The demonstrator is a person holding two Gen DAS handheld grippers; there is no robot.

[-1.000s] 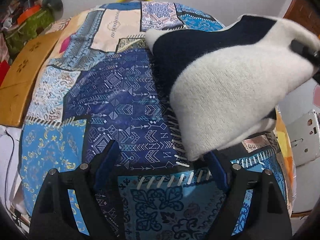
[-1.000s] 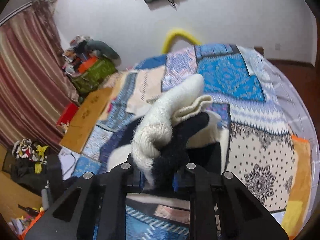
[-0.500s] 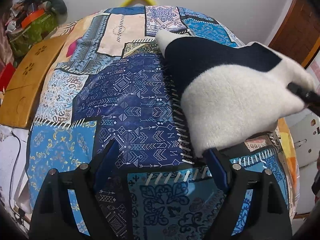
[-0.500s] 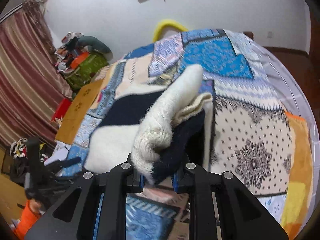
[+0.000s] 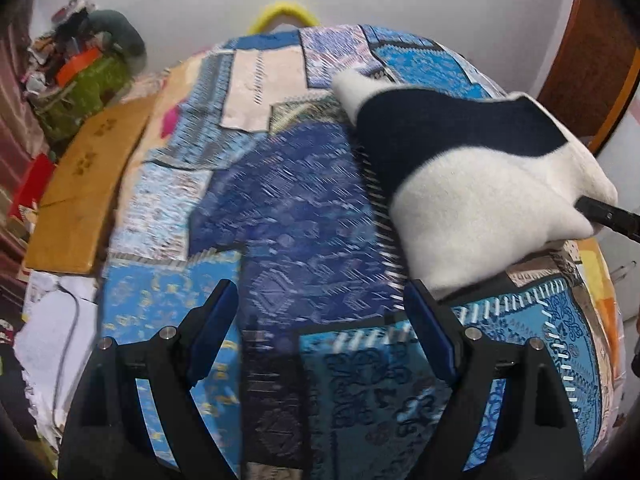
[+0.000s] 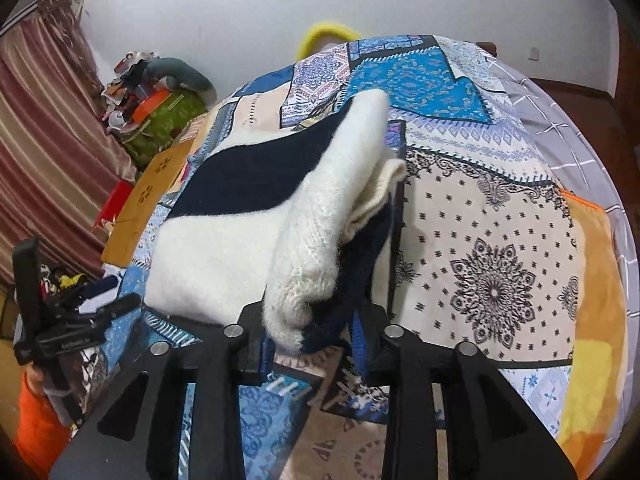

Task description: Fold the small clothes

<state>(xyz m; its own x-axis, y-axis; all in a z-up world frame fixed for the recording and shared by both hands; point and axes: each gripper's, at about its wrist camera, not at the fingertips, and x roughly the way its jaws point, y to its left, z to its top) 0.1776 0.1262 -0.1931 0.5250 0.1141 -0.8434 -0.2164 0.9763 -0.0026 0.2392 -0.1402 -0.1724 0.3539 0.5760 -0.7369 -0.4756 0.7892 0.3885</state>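
The right tongs [image 6: 310,340] are clamped on a bunched edge of the white-and-navy knit garment [image 6: 240,216], which drapes away across the patchwork bedspread [image 6: 492,248]. The left tongs [image 5: 320,320] gape wide with nothing between them, hovering above the bedspread just beside the garment's white corner. A yellow hoop [image 5: 284,12] shows beyond the bedspread's far end.

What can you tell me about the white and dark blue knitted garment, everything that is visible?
The knitted garment is fluffy, wool-like, cream-white with a broad navy band. It is folded in layers and lies mostly on the patchwork bedspread. The right tongs are shut on one bunched edge, lifting it. The open left tongs do not touch it.
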